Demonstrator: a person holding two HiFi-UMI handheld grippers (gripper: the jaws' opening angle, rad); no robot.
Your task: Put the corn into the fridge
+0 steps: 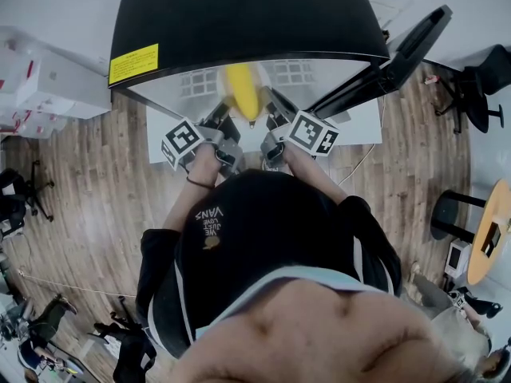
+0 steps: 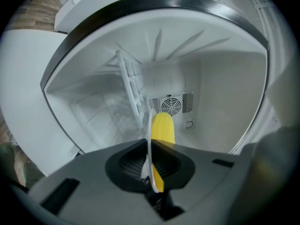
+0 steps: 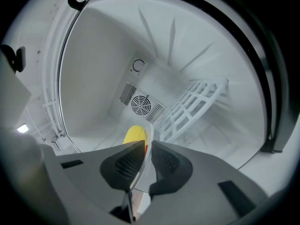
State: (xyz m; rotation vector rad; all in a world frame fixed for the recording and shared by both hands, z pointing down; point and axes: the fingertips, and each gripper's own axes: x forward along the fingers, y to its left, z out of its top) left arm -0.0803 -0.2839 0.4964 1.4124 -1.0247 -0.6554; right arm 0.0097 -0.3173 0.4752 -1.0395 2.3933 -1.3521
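A: Corn first. Where is it?

B: The corn point(image 1: 243, 92) lies on a thin white plate point(image 2: 149, 130), right between your two claws. It's just ahead of their tips and inside the fridge point(image 1: 239, 14) opening.

A: Left claw?

B: Your left claw point(image 1: 229, 126) is nearly closed, with its jaws pinching the plate's rim. In the left gripper view the rim runs as a thin line through the gap. The corn sits just right of that line, and its near end reaches down to the pads. Can't tell whether a pad touches the corn itself.

A: Right one?

B: Your right claw point(image 1: 269, 120) is the same: narrow gap, pads clamped on the plate's opposite rim. The corn shows just left of that rim, beyond the tips.

A: What's ahead of the claws?

B: White fridge interior. A round fan grille point(image 3: 140, 104) is on the back wall, straight past the corn. A white wire shelf point(image 3: 194, 104) sits right of the jaws in the right gripper view and left of them in the left gripper view.

A: And around them?

B: The claws are side by side and near each other, marker cubes up, with your forearms behind them. The fridge door point(image 1: 399, 50) stands open to the right of the right claw. A yellow sticker point(image 1: 133, 63) is on the black top, left of the left claw.
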